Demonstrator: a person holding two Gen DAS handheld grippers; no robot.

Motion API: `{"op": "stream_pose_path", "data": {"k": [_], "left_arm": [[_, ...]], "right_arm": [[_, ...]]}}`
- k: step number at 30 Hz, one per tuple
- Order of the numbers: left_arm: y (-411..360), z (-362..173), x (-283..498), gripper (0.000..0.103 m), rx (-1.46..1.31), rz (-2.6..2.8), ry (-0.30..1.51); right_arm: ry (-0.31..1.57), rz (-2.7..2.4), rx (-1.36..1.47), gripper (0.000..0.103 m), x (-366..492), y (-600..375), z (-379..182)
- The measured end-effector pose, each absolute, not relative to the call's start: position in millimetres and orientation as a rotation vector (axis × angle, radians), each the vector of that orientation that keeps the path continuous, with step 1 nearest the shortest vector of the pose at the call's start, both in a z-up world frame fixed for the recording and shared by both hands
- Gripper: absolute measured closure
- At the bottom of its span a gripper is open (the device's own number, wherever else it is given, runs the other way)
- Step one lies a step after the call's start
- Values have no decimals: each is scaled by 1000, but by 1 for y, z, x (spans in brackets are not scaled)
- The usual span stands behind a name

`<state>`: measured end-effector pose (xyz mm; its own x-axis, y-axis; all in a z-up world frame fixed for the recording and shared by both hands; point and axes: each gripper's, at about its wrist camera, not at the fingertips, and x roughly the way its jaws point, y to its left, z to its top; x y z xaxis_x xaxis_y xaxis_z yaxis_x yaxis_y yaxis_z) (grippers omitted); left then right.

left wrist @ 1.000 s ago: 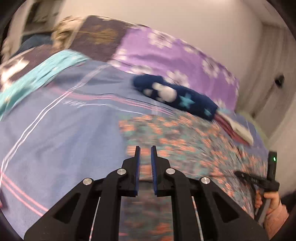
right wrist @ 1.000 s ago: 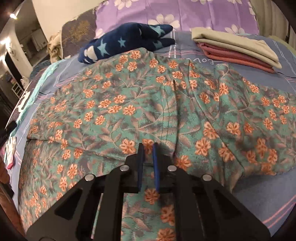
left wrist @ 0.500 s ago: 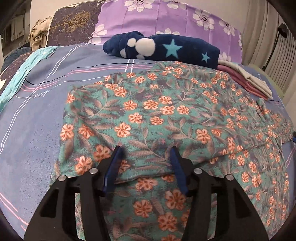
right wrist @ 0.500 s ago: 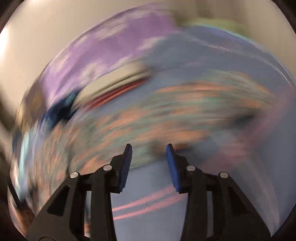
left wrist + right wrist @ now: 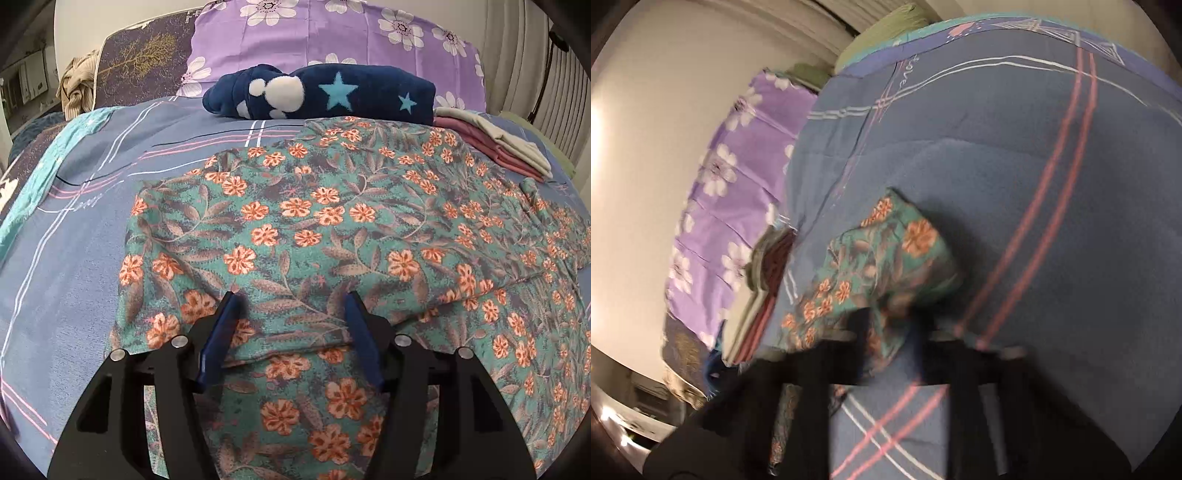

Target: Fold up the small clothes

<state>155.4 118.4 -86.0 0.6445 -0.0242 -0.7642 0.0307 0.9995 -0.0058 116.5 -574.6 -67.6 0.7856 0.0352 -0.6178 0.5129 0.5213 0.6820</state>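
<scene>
1. The floral garment (image 5: 332, 236), teal with orange flowers, lies spread on the bed (image 5: 85, 229). In the left wrist view its long axis runs from the near left corner toward the far right, and a folded layer lies over the lower one with its edge crossing the near part.
2. The left hand-held gripper (image 5: 291, 310) hangs low over the near folded edge. Its blue fingers (image 5: 221, 332) stand apart and are opening; cloth lies under the gap, but the pads do not press it.
3. The right hand-held gripper (image 5: 890, 325) is blurred. Its jaws have come together on a bunched corner of the floral garment, which stands up beyond the tips.
4. The bed carries a blue cover with pink and white lines. At the headboard end lean a purple flowered pillow (image 5: 332, 33) and a dark pillow (image 5: 144, 62) with a gold tree.
5. Only the left wrist view shows the navy star blanket (image 5: 354, 96) beyond the garment. Both views show the folded stack (image 5: 506, 147) of pink and beige cloth.
6. The right wrist view is rolled and shows a pale wall (image 5: 665, 110).
</scene>
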Motion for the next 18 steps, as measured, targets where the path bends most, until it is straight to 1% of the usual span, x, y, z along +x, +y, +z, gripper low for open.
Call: {"op": "stream_pose_path", "data": {"k": [2, 5, 9, 11, 14, 15, 17, 18], "left_arm": [[118, -86, 156, 40, 11, -27, 870], [119, -86, 156, 40, 3, -30, 869], [119, -86, 156, 39, 1, -29, 865], [119, -86, 155, 39, 0, -29, 864], [121, -86, 155, 39, -11, -35, 862], [122, -86, 155, 39, -16, -37, 861], [124, -86, 154, 39, -28, -44, 860], [124, -85, 154, 38, -34, -48, 859]], "right_arm": [[604, -268, 979, 98, 128, -559, -52], [555, -159, 849, 98, 135, -509, -16], [520, 137, 678, 98, 157, -388, 30], [536, 282, 606, 98, 164, -327, 37], [603, 478, 456, 98, 173, -225, 27], [646, 527, 382, 98, 175, -188, 14], [728, 553, 269, 98, 177, -144, -11], [792, 551, 213, 97, 178, -126, -33]]}}
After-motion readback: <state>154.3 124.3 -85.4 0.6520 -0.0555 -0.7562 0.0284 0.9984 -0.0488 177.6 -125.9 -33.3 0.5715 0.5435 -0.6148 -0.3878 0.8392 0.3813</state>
